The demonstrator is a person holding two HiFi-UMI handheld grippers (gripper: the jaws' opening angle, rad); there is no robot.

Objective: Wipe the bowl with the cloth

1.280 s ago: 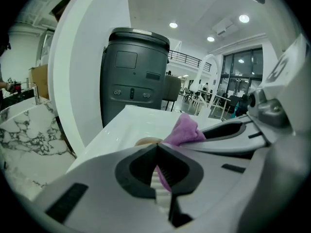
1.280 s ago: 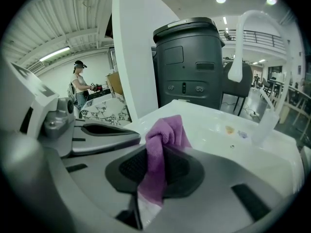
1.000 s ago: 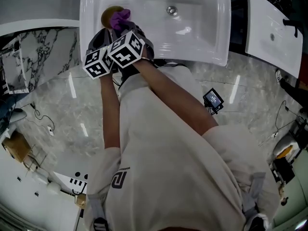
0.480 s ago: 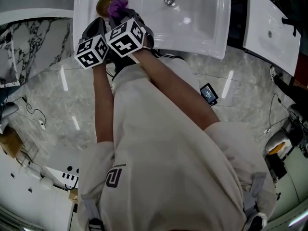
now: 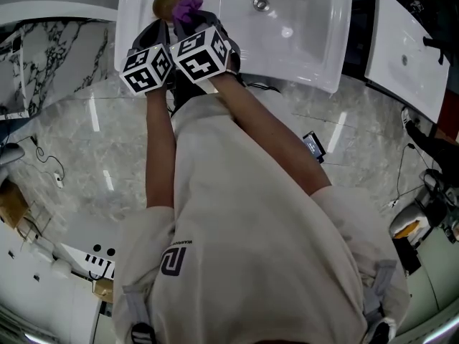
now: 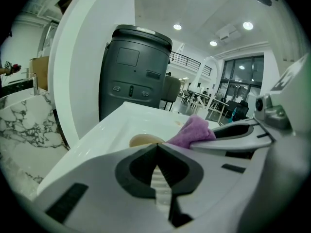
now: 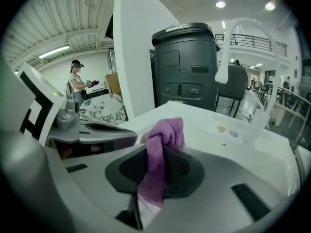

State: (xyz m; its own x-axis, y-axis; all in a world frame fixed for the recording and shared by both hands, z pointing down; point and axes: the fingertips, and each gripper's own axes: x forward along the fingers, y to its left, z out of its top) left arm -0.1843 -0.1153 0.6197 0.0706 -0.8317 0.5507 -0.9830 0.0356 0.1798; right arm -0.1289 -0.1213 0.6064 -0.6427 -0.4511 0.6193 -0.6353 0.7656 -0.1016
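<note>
Since the cloth (image 7: 164, 132) is already clamped between the shut jaws of the right gripper (image 7: 156, 157) and is held at the bowl (image 5: 166, 1), the fetching part of the task is judged to be done. The wiping itself is judged to be just under way or about to start. How much of the bowl has been wiped cannot be told, because most of it is hidden under the cloth and the two grippers. A purple tuft is seen standing out past the right jaw tips, while the rest of the cloth is bunched between the pads and trails back toward the camera. The jaws of the left gripper (image 6: 156, 152) are closed together with nothing seen between them. Their tips are pointed at the near edge of the bowl, but contact cannot be confirmed, so any steadying of the bowl is only guessed at. The bowl is set upright on the flat left corner of the white sink (image 5: 315, 45), beside the basin and not in it. It is seen as a small, round, shallow dish of dull tan, and no dirt or wetness can be made out on the part that shows. A full pass round the inside and rim is judged to be left.
</note>
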